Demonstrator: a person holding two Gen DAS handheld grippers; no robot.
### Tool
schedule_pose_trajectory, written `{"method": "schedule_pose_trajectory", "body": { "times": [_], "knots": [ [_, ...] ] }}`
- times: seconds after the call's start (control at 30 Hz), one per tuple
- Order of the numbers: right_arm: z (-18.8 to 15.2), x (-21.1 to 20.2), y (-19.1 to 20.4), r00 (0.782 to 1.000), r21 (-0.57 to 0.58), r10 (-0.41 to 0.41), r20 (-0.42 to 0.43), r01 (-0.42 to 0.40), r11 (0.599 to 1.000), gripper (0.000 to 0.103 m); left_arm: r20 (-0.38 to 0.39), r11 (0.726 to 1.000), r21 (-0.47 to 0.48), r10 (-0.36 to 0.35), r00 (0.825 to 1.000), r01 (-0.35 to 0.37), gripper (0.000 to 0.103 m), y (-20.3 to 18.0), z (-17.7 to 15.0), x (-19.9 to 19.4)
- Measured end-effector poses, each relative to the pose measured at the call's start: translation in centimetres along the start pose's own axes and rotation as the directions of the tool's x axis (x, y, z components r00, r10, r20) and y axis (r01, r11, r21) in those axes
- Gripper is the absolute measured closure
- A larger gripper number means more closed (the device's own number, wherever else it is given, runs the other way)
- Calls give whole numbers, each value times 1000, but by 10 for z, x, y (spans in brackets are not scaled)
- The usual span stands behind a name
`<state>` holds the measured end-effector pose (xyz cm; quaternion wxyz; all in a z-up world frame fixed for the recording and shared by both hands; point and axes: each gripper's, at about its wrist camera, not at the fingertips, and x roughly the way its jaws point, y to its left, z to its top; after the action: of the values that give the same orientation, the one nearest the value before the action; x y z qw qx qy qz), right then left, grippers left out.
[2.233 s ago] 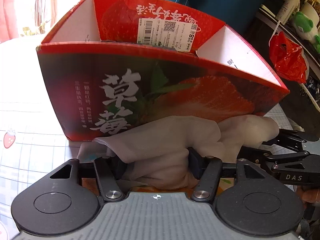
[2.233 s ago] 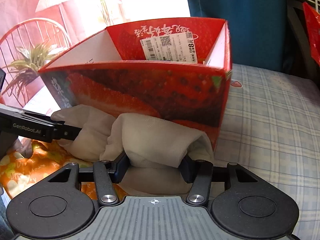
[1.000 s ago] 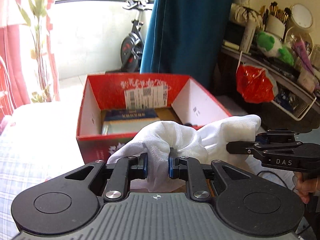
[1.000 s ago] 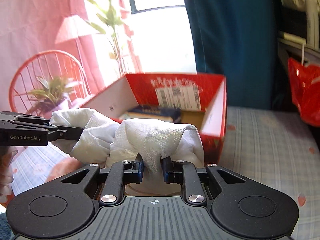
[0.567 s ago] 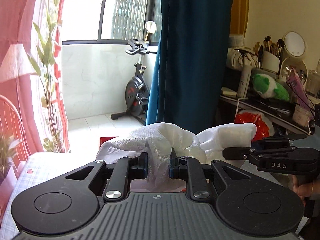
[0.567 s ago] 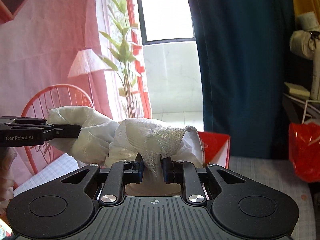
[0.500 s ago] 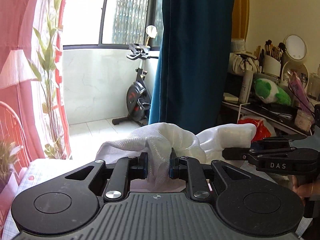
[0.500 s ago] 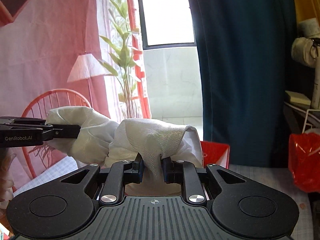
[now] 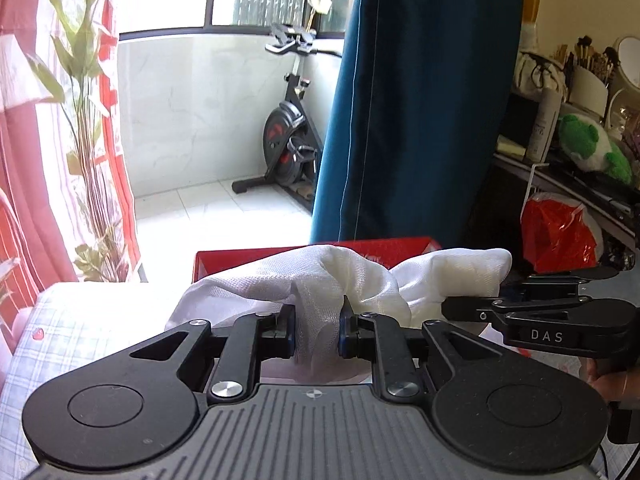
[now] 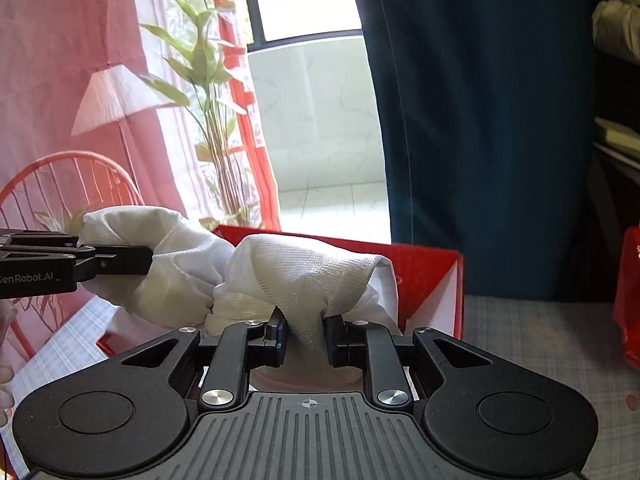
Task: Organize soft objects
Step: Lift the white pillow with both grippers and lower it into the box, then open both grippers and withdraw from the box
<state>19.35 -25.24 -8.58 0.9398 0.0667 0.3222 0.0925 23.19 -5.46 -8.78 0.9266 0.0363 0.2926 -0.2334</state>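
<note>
A white mesh cloth (image 9: pixel 332 276) hangs bunched between both grippers, lifted above a red strawberry box (image 9: pixel 392 245). My left gripper (image 9: pixel 318 334) is shut on one fold of the cloth. To its right, the right gripper (image 9: pixel 476 306) pinches the other end of the cloth. In the right wrist view, my right gripper (image 10: pixel 305 334) is shut on the cloth (image 10: pixel 304 272), and the left gripper (image 10: pixel 148 258) clamps the fold at the left. The red box (image 10: pixel 424 276) sits just behind and below the cloth, its inside mostly hidden.
A checked bedsheet (image 10: pixel 540 332) spreads under and around the box. A dark blue curtain (image 9: pixel 420 100) hangs behind. A cluttered shelf with a red plastic bag (image 9: pixel 560 236) stands at the right. A red wire chair (image 10: pixel 60 192) and plant (image 10: pixel 208 100) stand at the left.
Both grippers have carried the cloth up and toward the box; the view tilted up and then came down a little, so the box's far rim shows again behind the cloth.
</note>
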Motion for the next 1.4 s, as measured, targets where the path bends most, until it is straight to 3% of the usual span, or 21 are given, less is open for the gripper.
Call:
{"method": "schedule_pose_trajectory", "body": {
  "times": [0.27, 0.4, 0.57, 0.77, 0.97, 1.07, 1.17, 1.33, 1.4],
  "knots": [
    [-30, 56, -2, 983, 36, -11, -182, 18, 999, 86, -188, 1000, -13, 19, 982, -22, 83, 8, -26, 52],
    [-35, 74, -3, 971, 52, -18, -238, 31, 998, 86, -237, 999, -39, 20, 971, -30, 83, 18, -30, 68],
    [-31, 86, -3, 953, 38, -30, -301, 44, 998, 86, -289, 997, 58, 62, 955, -47, 83, 10, -32, 83],
    [-36, 97, -5, 934, 28, -32, -356, 45, 999, 86, -340, 997, 55, 72, 938, -57, 83, 14, -38, 95],
    [-39, 101, -10, 931, 66, -21, -363, 49, 997, 86, -344, 997, 55, 75, 936, -60, 82, 14, -41, 95],
    [-40, 99, -9, 934, 63, -31, -356, 57, 996, 83, -328, 995, 74, 81, 941, -60, 77, 11, -38, 90],
    [-37, 93, -7, 942, 55, -47, -333, 69, 996, 79, -291, 996, 74, 64, 954, -44, 69, 11, -34, 79],
    [-29, 70, -1, 960, 28, -73, -272, 84, 996, 68, -214, 997, 70, 56, 975, -42, 45, 11, -27, 48],
    [-25, 56, 3, 969, 23, -77, -236, 85, 996, 59, -173, 996, 74, 55, 983, -42, 43, 9, -25, 33]
  ]
}}
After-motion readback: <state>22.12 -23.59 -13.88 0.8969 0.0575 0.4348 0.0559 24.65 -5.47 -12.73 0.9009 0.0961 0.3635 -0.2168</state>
